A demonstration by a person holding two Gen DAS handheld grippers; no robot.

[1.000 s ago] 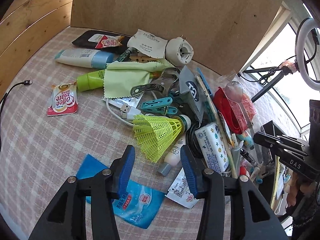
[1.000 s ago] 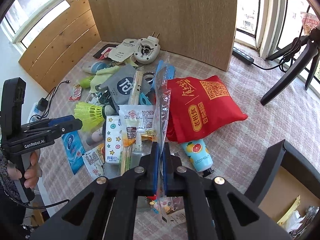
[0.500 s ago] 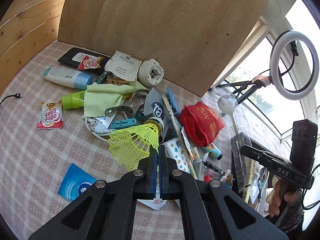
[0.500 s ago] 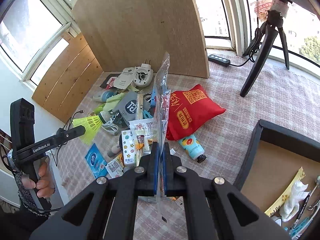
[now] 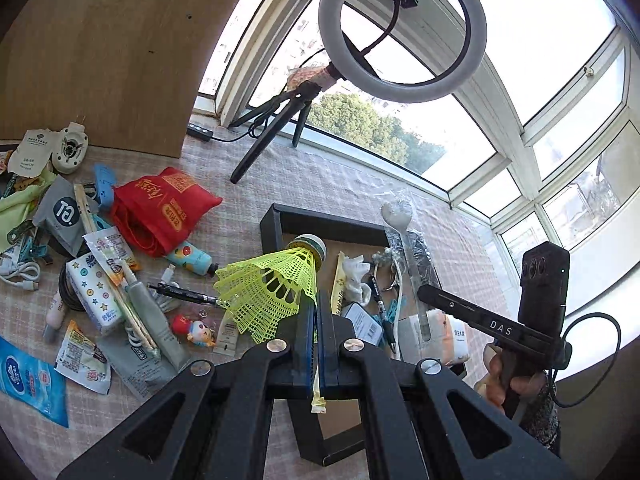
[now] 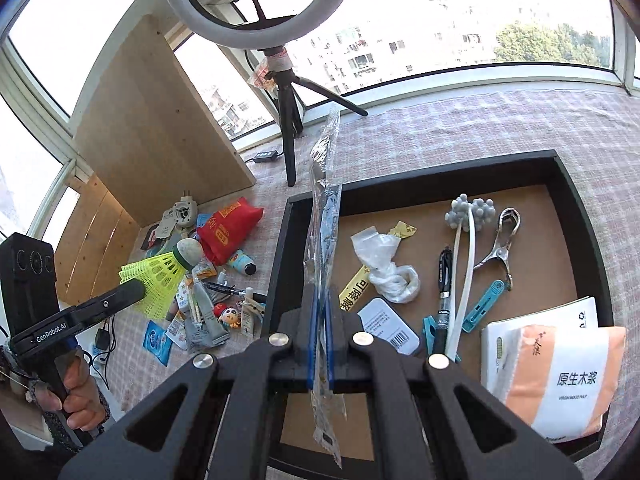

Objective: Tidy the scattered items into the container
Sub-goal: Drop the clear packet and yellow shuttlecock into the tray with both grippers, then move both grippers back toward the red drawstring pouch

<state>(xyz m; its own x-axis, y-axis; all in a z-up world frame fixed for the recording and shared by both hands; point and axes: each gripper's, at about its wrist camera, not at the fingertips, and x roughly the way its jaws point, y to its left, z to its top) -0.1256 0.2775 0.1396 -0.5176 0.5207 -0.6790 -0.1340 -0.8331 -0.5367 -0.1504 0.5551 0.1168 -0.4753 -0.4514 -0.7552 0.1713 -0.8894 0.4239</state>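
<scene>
My left gripper [image 5: 317, 312] is shut on a yellow shuttlecock [image 5: 276, 284], held in the air beside the left rim of the black tray [image 5: 320, 220]; it also shows in the right wrist view [image 6: 160, 276]. My right gripper [image 6: 320, 304] is shut on a clear plastic packet with a spoon inside [image 6: 322, 216], held upright over the tray's [image 6: 420, 172] left part. The packet also shows in the left wrist view [image 5: 404, 236]. The tray holds a pen [image 6: 443, 296], a tissue pack [image 6: 560, 368], a metal clip [image 6: 500, 244] and several other small items.
A heap of scattered items lies left of the tray: a red bag [image 5: 160, 208], a grey pouch [image 5: 64, 212], a small tube [image 5: 192, 258], a blue sachet [image 5: 28, 384], a star-print pack [image 5: 94, 292]. A ring light on a tripod [image 6: 280, 80] and a wooden board [image 6: 152, 120] stand behind.
The left gripper shut on the shuttlecock, lifted it off the heap and swung right to the tray. The right gripper carried the spoon packet from the heap to over the tray.
</scene>
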